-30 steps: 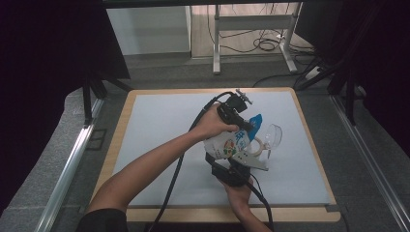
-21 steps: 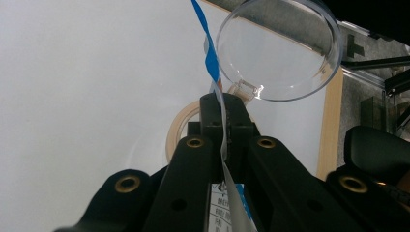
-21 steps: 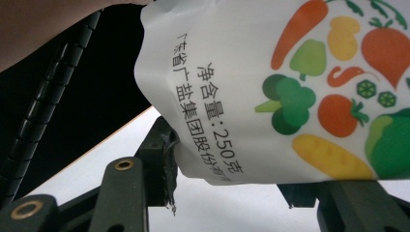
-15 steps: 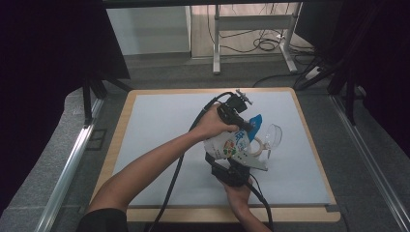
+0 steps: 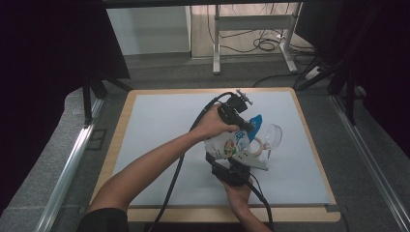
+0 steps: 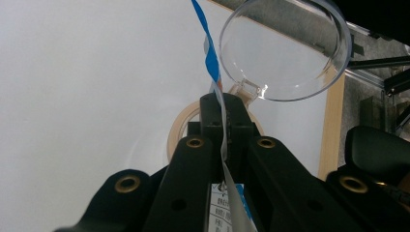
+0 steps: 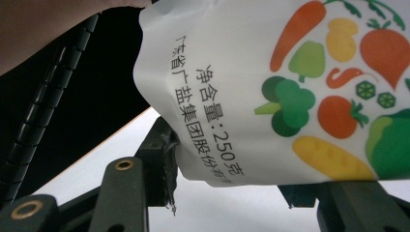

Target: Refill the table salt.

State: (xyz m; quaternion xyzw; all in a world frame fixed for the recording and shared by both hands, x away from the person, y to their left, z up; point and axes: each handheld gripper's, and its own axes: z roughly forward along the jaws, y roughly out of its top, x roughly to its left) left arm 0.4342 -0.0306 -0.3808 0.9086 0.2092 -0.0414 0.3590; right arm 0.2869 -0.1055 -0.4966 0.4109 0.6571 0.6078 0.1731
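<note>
Left gripper (image 5: pixel 247 126) clamped flat on the blue top edge of the salt bag (image 5: pixel 231 144), jaws together on the film. Right gripper (image 5: pixel 231 166) jaws pressed on the bag's lower end from the near side. Bag is held above the table (image 5: pixel 159 130), right of centre. Clear scoop (image 5: pixel 273 135) sits just right of the bag, tape ring (image 5: pixel 256 145) beside it.
</note>
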